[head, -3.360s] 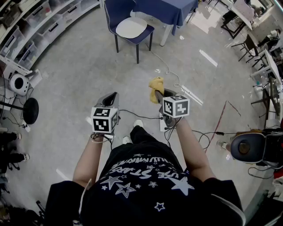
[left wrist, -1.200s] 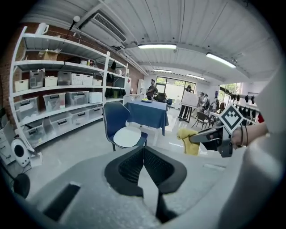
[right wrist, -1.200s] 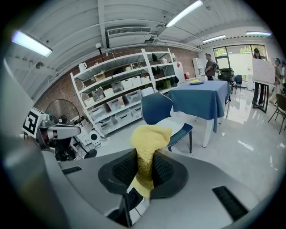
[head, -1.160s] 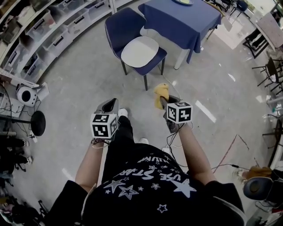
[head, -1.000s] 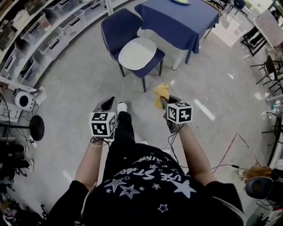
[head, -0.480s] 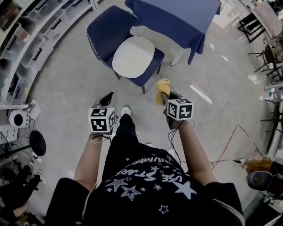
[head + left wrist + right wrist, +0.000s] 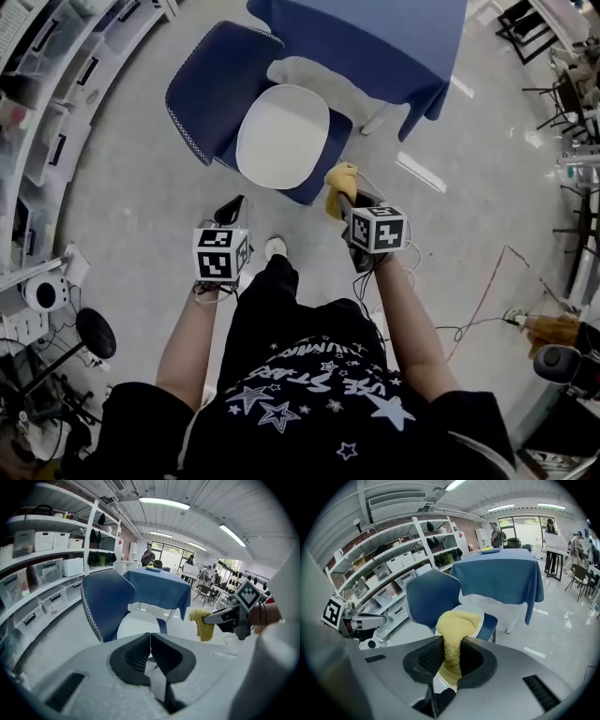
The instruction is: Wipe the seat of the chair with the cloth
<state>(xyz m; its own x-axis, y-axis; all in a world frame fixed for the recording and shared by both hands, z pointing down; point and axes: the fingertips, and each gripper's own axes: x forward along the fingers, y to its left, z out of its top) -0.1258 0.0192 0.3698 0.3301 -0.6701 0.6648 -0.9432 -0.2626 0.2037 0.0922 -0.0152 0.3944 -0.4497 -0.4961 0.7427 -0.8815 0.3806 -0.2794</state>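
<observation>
- my right claw (image 7: pixel 341 198) clamps the yellow cloth (image 7: pixel 338 177), near the white seat (image 7: pixel 281 136) of the chair (image 7: pixel 208 94).
- my left claw (image 7: pixel 231 206) hangs low, jaws pressed together.

The left forearm (image 7: pixel 192 337) and right forearm (image 7: pixel 405 314) reach forward from the torso toward the chair (image 7: pixel 202 103), roughly parallel and well apart. The left gripper (image 7: pixel 231 202) points at the chair from short of the seat's near edge, its jaws pressed together with nothing between them. The right gripper (image 7: pixel 341 194) is held further forward. In the head view its tips lie at the seat's near corner, with the jaws clamped on the yellow cloth (image 7: pixel 338 176), which bunches beyond the tips. Each hand sits behind its gripper, under an upturned marker cube (image 7: pixel 221 254).
</observation>
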